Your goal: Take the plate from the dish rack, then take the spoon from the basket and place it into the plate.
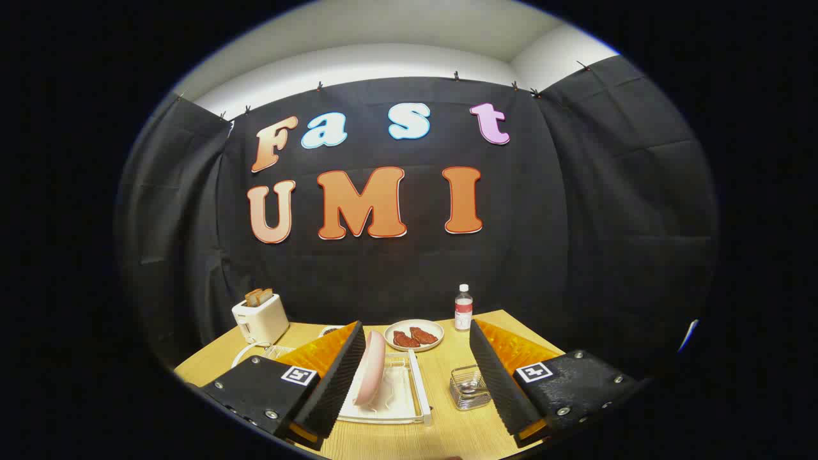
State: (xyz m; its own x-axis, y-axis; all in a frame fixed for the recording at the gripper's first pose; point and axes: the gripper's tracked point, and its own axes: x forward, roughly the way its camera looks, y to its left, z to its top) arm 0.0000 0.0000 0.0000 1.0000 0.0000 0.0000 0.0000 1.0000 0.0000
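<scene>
Gripper view: plate stands on edge in rack, rim up for pinching. Hand-held gripper spread wide, rack between its fingers; basket waits alongside.

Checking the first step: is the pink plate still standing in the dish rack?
Yes. The pink plate stands on edge in the white dish rack, between the open gripper's fingers, untouched.

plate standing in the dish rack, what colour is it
Pale pink round plate, seen edge-on in the gripper view, just ahead of the open tongs.
</scene>
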